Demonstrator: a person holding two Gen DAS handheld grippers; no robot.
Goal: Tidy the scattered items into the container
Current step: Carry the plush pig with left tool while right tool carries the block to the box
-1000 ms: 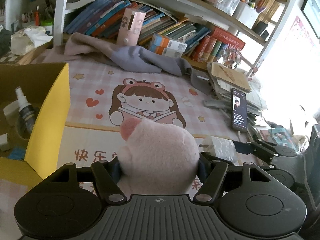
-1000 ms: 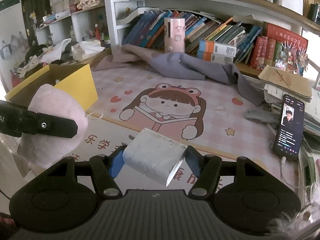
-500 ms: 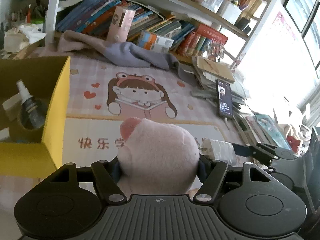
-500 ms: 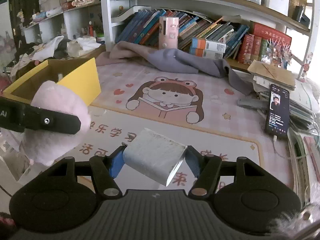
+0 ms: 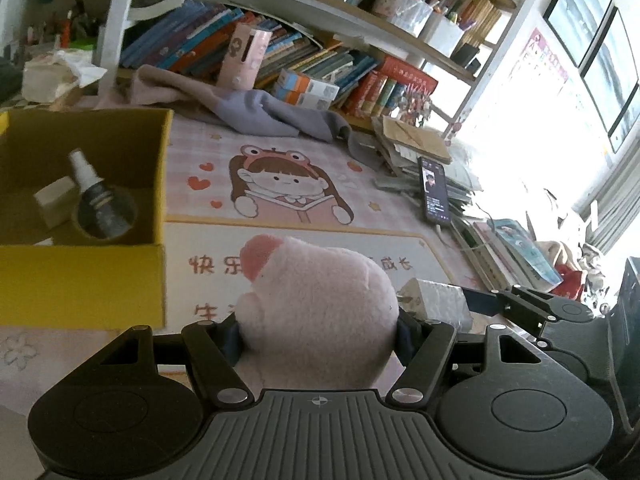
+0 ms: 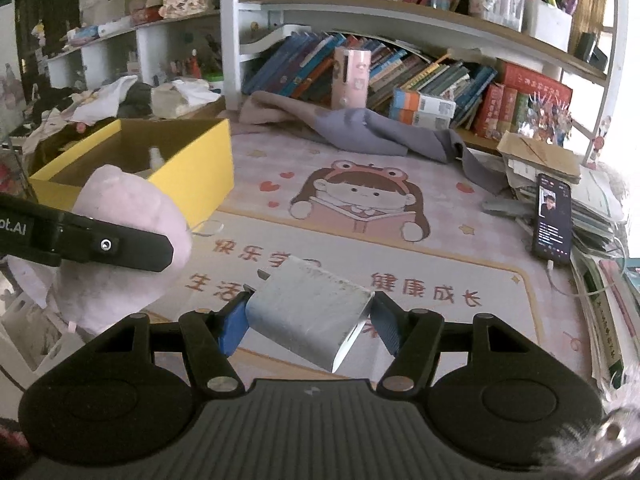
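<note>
Yellow box (image 5: 84, 284) sitting at left on pink mat (image 5: 400, 200), already holding spray bottle (image 5: 96, 196) and small block. Left gripper (image 5: 318, 332) clamping pink plush toy (image 5: 316, 300) above mat, just right of box. Right gripper (image 6: 308, 320) pinching white charger (image 6: 308, 312) alongside. Carry step underway; next, each load needing positioning over opening, then release.
</note>
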